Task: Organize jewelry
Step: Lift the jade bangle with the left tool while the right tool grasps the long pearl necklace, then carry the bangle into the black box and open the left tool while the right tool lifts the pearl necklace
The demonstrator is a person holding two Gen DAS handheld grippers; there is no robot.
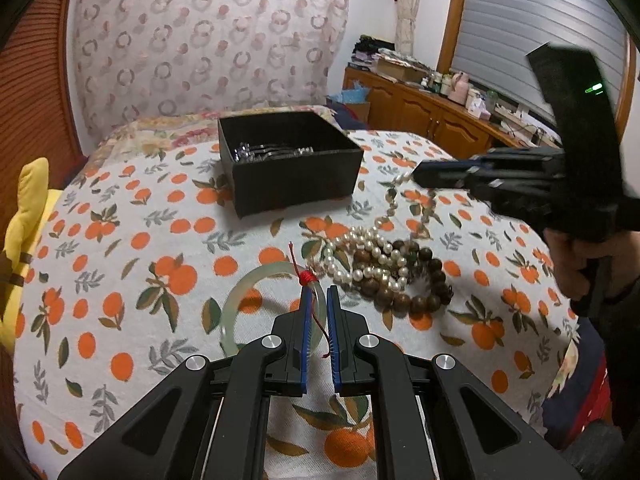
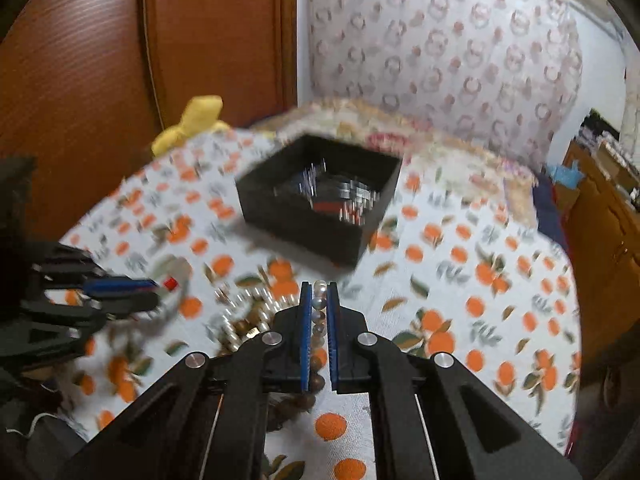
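On the orange-print bed, the left claw clamps a jade bangle; the right claw grips a pearl necklace. A black box holds a few silver pieces, while wooden beads await sorting.

I can read no text, label, brand or number on anything before my fingers, neither in my left view nor my right.
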